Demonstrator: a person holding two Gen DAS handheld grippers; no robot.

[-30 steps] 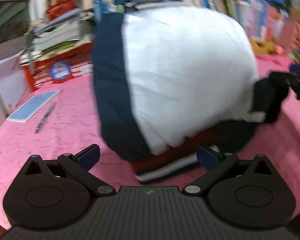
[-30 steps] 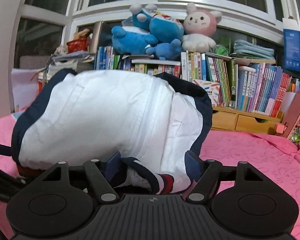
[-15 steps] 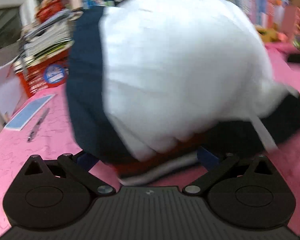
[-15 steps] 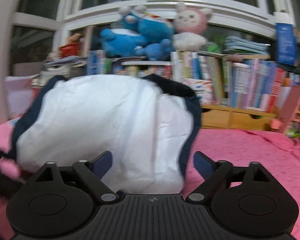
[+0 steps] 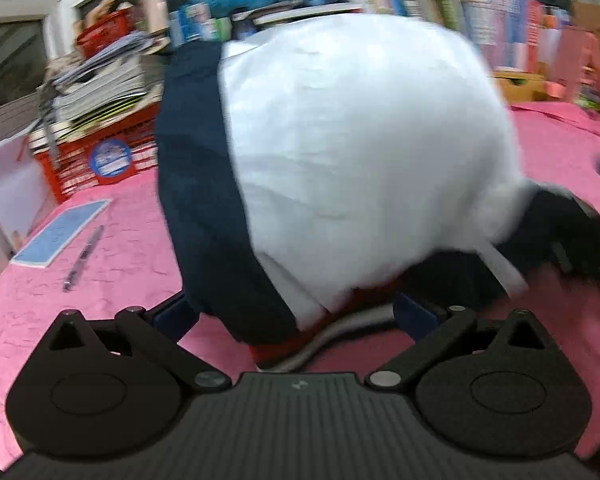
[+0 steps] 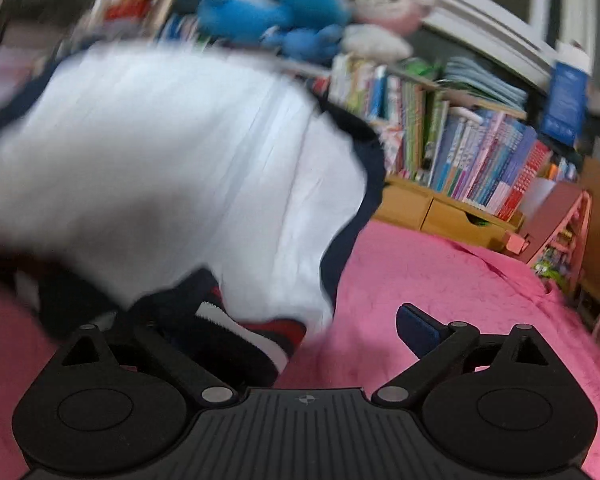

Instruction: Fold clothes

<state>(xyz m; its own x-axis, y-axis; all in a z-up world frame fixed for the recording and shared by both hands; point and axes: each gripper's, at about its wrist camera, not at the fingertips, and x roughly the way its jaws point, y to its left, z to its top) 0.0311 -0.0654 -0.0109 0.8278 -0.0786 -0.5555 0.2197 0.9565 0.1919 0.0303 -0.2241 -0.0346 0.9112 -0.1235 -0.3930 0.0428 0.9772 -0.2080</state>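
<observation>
on the pink table [image 5: 112, 264], near edge: one white and navy garment [image 5: 340, 152], mounded, striped hem toward me. left gripper [image 5: 296, 316]: fingers wide apart, hem between them, not pinched that i can see. right gripper [image 6: 300, 328]: jaws opening, cuff [image 6: 240, 332] by its left finger, unheld. i judge the fold needs flattening first, then a grip on one edge layer. blur hides the sleeves; right gripper's left pad is covered.
</observation>
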